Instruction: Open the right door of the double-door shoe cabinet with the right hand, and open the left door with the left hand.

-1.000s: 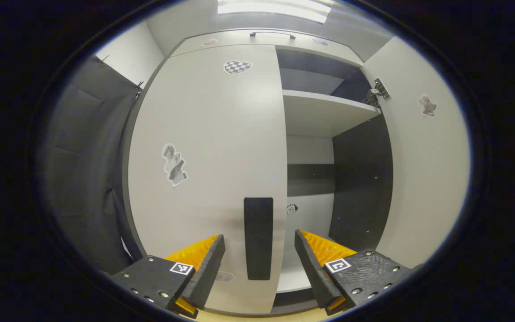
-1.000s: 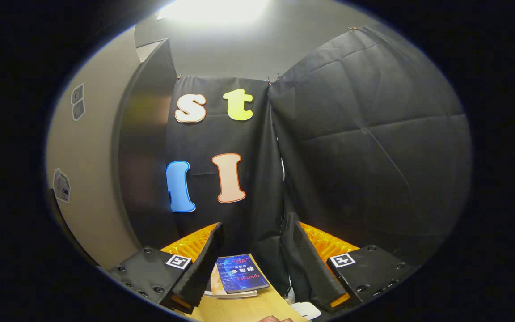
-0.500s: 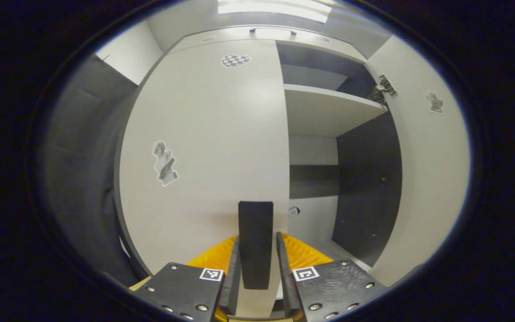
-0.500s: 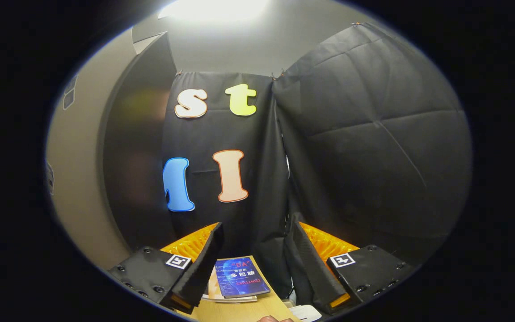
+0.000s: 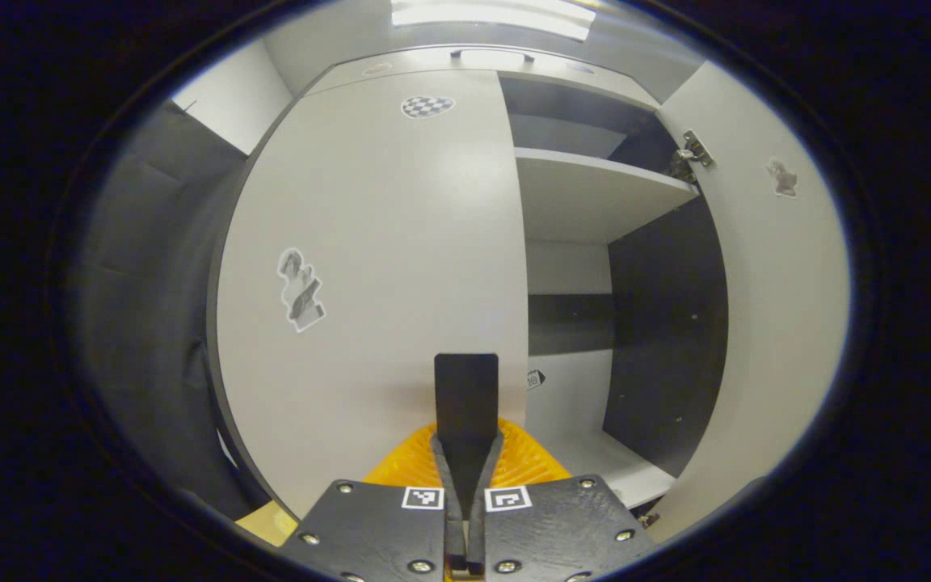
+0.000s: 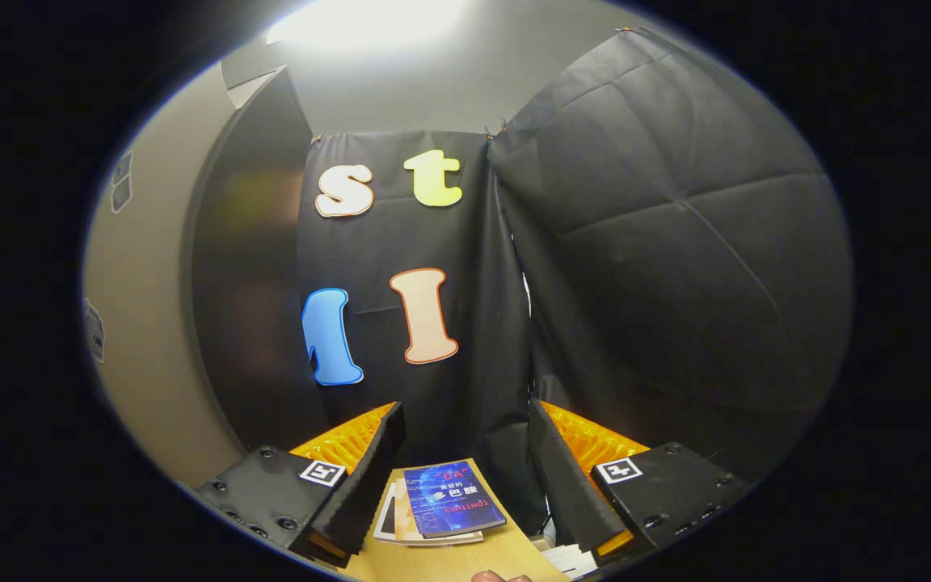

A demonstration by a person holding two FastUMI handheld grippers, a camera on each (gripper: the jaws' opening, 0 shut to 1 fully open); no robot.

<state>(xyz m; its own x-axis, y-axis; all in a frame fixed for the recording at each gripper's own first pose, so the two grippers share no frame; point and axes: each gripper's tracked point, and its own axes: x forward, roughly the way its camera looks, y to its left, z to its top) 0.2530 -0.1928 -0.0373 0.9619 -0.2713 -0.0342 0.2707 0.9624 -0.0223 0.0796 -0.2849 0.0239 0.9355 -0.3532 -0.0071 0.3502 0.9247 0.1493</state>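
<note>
Closing over the last second, the left gripper now has its jaws clamped on the left door's handle. Right door already stands open; right gripper hangs open-jawed above the counter.

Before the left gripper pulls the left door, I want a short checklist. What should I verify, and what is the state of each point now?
1. Left gripper closed on the handle: ok, both fingers press it.
2. Left door not yet open: ok, it sits flush with the cabinet front.
3. Right door already open: ok, the shelf shows.
4. Right gripper out of the way: ok, open, facing the booth wall above a book.
5. Space to the left for the door swing: cannot tell.
</note>
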